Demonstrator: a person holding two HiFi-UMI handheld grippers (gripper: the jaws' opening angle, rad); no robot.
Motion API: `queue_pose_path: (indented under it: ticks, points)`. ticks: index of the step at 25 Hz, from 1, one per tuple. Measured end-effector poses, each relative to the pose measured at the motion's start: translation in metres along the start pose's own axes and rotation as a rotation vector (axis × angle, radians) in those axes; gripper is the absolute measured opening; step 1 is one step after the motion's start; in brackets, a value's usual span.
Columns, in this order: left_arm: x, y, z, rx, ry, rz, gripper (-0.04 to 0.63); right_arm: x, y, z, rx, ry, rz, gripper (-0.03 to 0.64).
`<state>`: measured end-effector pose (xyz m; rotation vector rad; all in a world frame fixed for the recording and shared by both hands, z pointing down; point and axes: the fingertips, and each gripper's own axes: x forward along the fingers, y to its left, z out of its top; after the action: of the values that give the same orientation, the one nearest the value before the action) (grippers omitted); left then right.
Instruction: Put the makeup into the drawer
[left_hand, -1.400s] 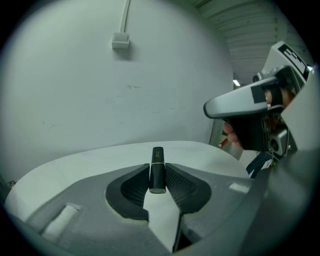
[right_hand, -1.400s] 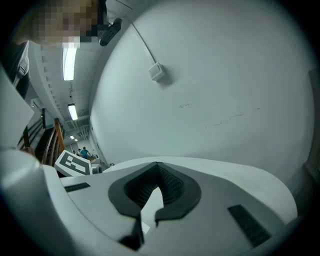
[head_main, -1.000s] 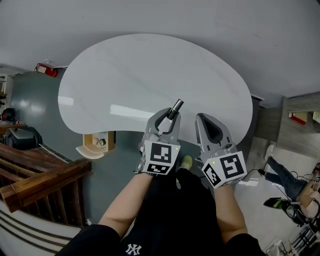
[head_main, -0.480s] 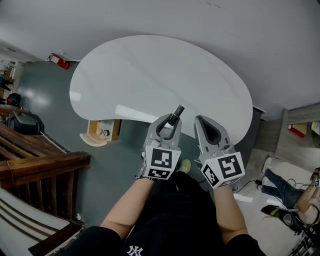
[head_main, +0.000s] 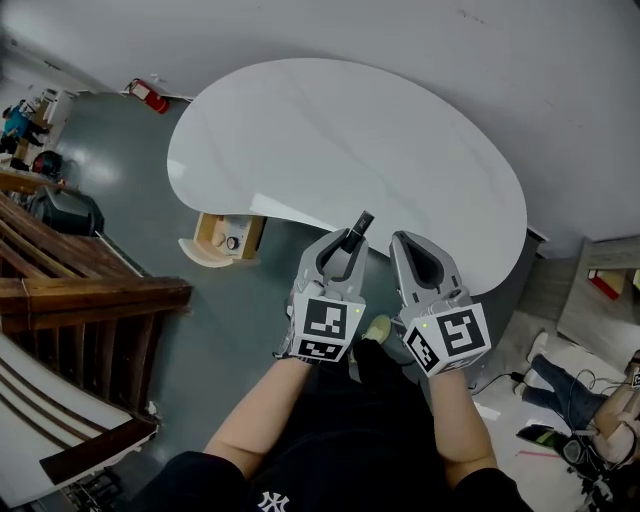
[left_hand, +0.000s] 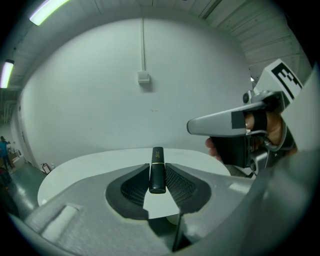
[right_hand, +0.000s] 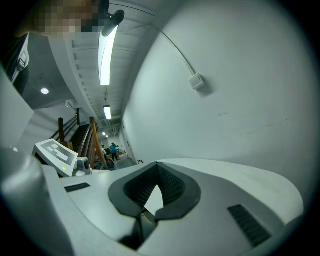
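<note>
A black lipstick tube (head_main: 359, 226) with a gold band sticks up out of my left gripper (head_main: 345, 243), which is shut on it. In the left gripper view the lipstick tube (left_hand: 157, 170) stands upright between the ribbed pads. My right gripper (head_main: 412, 243) hovers just to the right, shut and empty, and also shows in the left gripper view as the right gripper (left_hand: 225, 122). Both hang over the near edge of the white kidney-shaped table (head_main: 340, 140). An open drawer (head_main: 214, 253) with a wooden inside juts out below the table's near-left edge, to the left of my left gripper.
A wooden stair railing (head_main: 90, 300) runs along the left. A red extinguisher (head_main: 145, 95) lies on the grey floor at the far left. A white wall stands behind the table. A seated person's legs (head_main: 565, 385) and cables lie at the right.
The table and the drawer have slid to the right in the head view. Both grippers have kept side by side, and the lipstick tip now sits at the table's near edge.
</note>
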<state>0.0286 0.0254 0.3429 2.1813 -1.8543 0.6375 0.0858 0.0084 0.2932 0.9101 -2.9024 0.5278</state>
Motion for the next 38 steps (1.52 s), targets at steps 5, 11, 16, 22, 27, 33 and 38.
queue_pose_path:
  ticks: [5,11,16,22,27,33,38]
  points:
    - [-0.001,0.016,-0.009,-0.020,0.007,0.045,0.103,0.021,0.008,-0.008,0.002,0.015,0.050,0.015]
    - [-0.036,0.063,-0.026,-0.044,0.005,0.097,0.103,0.054,0.063,-0.015,-0.028,0.037,0.120,0.015]
    - [-0.048,0.105,-0.038,-0.075,0.011,0.139,0.103,0.090,0.096,-0.020,-0.055,0.062,0.174,0.015]
    - [-0.059,0.151,-0.055,-0.116,0.025,0.176,0.103,0.132,0.130,-0.026,-0.073,0.093,0.220,0.015]
    - [-0.067,0.190,-0.081,-0.155,0.045,0.199,0.103,0.169,0.161,-0.041,-0.081,0.124,0.266,0.015]
    - [-0.085,0.238,-0.112,-0.213,0.081,0.227,0.103,0.211,0.201,-0.062,-0.074,0.182,0.305,0.015]
    - [-0.106,0.283,-0.126,-0.245,0.093,0.252,0.103,0.242,0.245,-0.074,-0.079,0.233,0.338,0.015]
